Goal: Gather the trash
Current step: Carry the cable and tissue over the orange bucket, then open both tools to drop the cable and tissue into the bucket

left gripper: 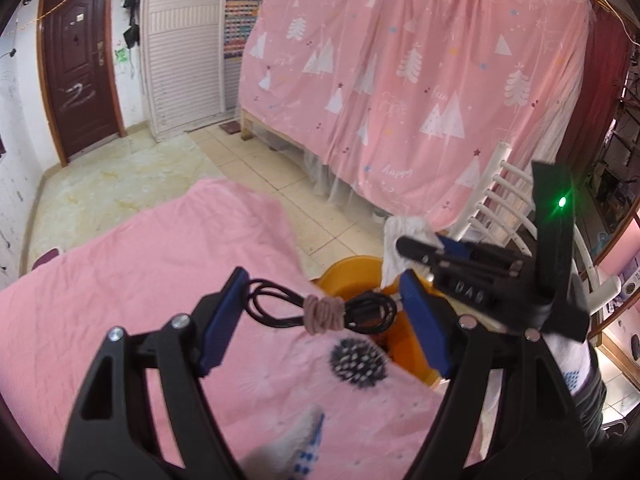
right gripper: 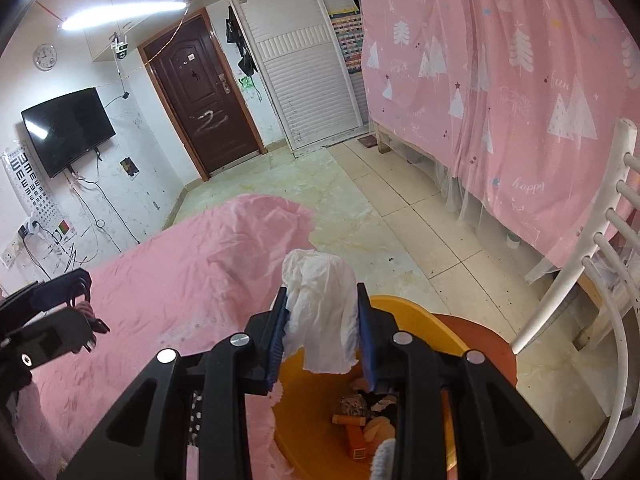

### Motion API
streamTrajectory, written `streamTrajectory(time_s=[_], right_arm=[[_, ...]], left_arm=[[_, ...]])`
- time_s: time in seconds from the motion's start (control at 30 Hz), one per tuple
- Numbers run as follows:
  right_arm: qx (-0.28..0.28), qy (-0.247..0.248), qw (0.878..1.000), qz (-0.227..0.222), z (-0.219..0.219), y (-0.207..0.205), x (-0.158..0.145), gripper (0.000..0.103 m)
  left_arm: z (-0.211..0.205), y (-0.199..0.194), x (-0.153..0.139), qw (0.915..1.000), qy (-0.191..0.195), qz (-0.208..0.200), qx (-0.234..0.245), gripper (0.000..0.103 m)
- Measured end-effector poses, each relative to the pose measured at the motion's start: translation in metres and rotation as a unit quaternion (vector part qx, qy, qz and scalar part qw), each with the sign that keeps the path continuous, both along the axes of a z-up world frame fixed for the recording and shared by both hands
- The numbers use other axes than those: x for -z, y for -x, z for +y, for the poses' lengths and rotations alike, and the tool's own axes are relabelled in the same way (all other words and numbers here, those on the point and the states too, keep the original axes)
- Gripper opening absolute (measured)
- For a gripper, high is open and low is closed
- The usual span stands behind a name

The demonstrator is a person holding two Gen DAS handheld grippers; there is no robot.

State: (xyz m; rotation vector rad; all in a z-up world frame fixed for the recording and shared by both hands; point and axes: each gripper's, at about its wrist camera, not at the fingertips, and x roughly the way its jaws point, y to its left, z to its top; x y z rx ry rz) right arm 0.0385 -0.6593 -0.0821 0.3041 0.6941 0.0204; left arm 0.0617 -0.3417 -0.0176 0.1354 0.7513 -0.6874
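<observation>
- Your right gripper (right gripper: 322, 330) is clamped on a crumpled tissue (right gripper: 320, 312), held above the near rim of the orange bin (right gripper: 416, 316). Move it further over the opening before you let go, so the tissue falls inside and not on the bed (right gripper: 168, 280).
- Your left gripper (left gripper: 316, 312) is spread wide around a coiled black cable (left gripper: 320, 308) tied with a pink band (left gripper: 325, 312); whether the pads touch it, I cannot tell.
- The white chair (right gripper: 600, 264) stands just beside the bin, and the two grippers are close; keep them apart.
</observation>
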Motion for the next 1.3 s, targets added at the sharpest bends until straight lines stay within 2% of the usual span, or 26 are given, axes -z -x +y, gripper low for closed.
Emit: streamTrajectory(time_s=[0.27, 0.47, 0.53, 0.63, 0.7, 0.93, 1.2, 1.3], right_arm=[[0.015, -0.023, 0.999, 0.027, -0.021, 0.007, 0.031, 0.025], [0.022, -0.037, 0.998, 0.037, -0.029, 0.011, 0.044, 0.035], [0.026, -0.042, 0.998, 0.039, -0.031, 0.012, 0.045, 0.038], [0.030, -0.043, 0.998, 0.042, -0.033, 0.014, 0.048, 0.041], [0.031, -0.042, 0.998, 0.044, -0.031, 0.015, 0.049, 0.041], [0.030, -0.036, 0.998, 0.047, -0.023, 0.016, 0.045, 0.042], [0.022, -0.024, 0.999, 0.039, -0.003, 0.014, 0.029, 0.043], [0.017, -0.014, 0.999, 0.032, 0.008, 0.014, 0.019, 0.045]], left_arm=[[-0.050, -0.009, 0.007, 0.9993, -0.003, 0.018, 0.031, 0.074], [-0.074, -0.015, 0.012, 0.9982, 0.002, 0.034, 0.049, 0.074], [-0.079, -0.016, 0.013, 0.9977, 0.006, 0.041, 0.055, 0.075], [-0.082, -0.015, 0.011, 0.9974, 0.008, 0.043, 0.058, 0.083], [-0.080, -0.014, 0.009, 0.9974, 0.010, 0.041, 0.059, 0.087], [-0.064, -0.014, 0.002, 0.9978, 0.020, 0.040, 0.048, 0.087], [-0.021, -0.012, -0.016, 0.9988, 0.041, 0.021, 0.016, 0.088], [0.000, -0.009, -0.022, 0.9988, 0.048, 0.009, 0.001, 0.092]])
